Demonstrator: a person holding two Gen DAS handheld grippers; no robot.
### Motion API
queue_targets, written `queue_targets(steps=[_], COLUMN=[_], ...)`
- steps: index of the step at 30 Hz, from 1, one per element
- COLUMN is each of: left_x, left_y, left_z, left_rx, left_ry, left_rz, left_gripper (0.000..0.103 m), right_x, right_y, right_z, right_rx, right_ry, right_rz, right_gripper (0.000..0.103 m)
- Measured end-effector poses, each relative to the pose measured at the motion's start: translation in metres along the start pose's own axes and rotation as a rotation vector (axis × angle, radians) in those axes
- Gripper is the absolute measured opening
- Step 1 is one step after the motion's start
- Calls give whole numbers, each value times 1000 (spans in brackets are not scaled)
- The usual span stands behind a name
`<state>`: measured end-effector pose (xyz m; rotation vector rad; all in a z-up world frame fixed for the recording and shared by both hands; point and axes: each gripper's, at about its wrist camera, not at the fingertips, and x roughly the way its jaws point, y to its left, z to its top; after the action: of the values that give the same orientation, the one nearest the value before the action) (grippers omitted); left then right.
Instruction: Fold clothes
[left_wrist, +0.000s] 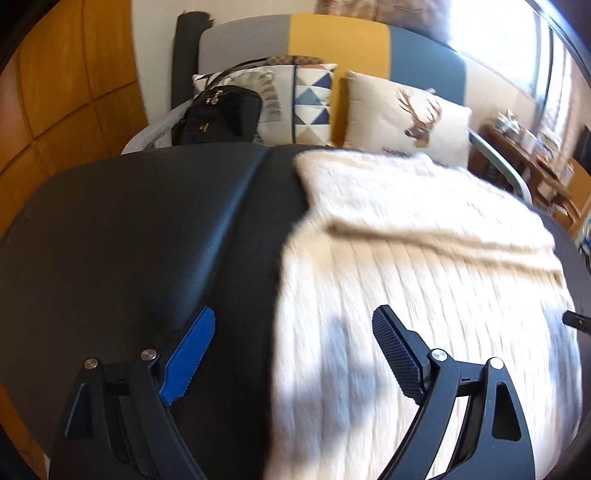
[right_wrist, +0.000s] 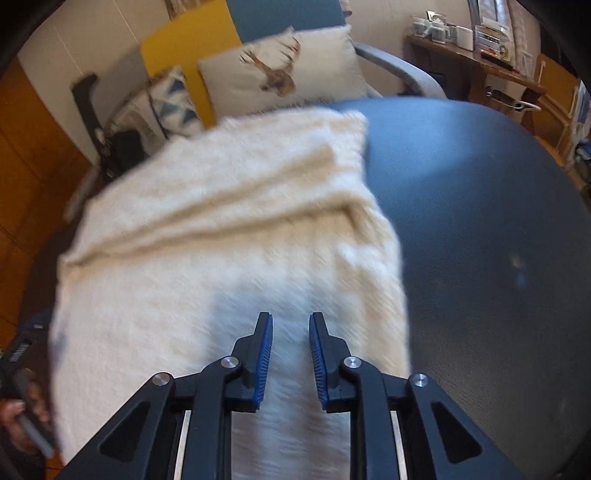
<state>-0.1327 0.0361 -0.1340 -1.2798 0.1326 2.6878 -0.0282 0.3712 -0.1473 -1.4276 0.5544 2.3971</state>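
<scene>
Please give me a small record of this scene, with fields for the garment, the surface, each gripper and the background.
garment: cream knitted sweater, lying flat, partly folded, a fold ridge across it
surface: dark table
left gripper: open wide, above the sweater's left edge, holds nothing
right gripper: open narrowly, over the sweater's near part, grips nothing
background: sofa with deer cushion, black bag
image: blurred

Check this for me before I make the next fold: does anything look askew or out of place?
The cream knit garment lies on the dark table with a raised diagonal ridge across its far half, so it is not flat. Nothing looks spilled or damaged; blur hides finer detail.
</scene>
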Motion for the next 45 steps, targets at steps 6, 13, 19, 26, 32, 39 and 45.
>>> queue_targets(steps=[6,13,19,26,32,39,45], left_x=[-1,-33,-34,-63,-57,-67,-67], left_y=[8,-12,-10,-9,-2,5,36], left_z=[-20,-45,-71,-91,-103,-115,-116], left_rx=[-29,56,85,129,101,74,-127], left_ry=[50,-1,-10,-35,-24,-23,49], left_rz=[21,8,30,27,28,39,-94], left_gripper=[91,91,91,91,91,91,92], right_x=[-13,-39,-45,-84,-83,-92,-102], right_y=[-19,-7,-18,-19,-21,-22,-50], right_z=[-8,-50,-65,-102,-133,-149,-160], right_rx=[59,-6,7,-14,-69,-30,198], right_ry=[-27,-5,-23,-32,-7,43,56], right_rz=[2,11,6,65,13,87,332], right_gripper=[19,20,20,20,20,22,22])
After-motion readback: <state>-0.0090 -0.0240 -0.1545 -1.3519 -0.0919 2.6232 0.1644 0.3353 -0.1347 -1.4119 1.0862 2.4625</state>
